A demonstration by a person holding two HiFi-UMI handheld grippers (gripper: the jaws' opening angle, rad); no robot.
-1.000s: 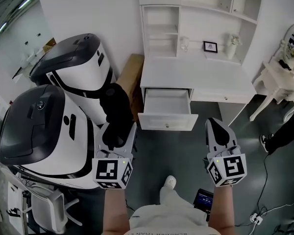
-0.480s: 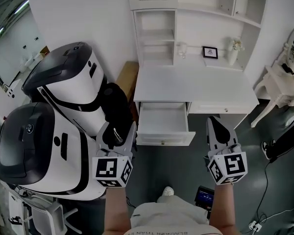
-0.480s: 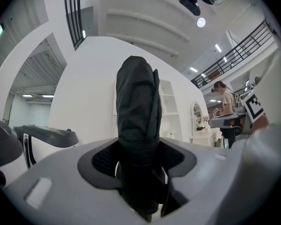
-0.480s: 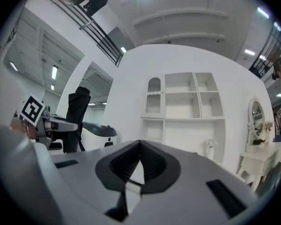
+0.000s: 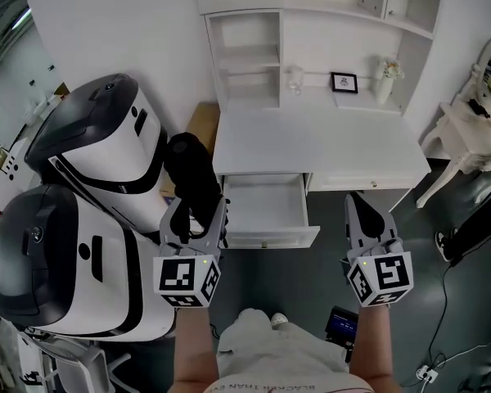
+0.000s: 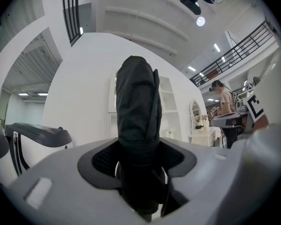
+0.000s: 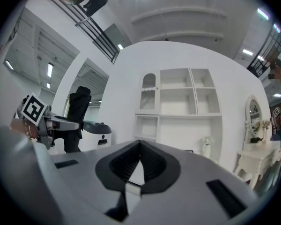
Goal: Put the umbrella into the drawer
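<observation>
Holding stage: left gripper point(image 5: 198, 212) was clamped on folded black umbrella point(image 6: 138, 107), upright, just left of drawer point(image 5: 266, 205). Drawer stood open, empty. Right gripper point(image 5: 368, 219) empty, fingers together. Not yet done: lowering umbrella in, release.

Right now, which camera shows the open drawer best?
The head view: it looks down into the open, empty drawer. Both gripper views miss it: the left one is filled by the black umbrella, and the right one shows only the shelves.
</observation>
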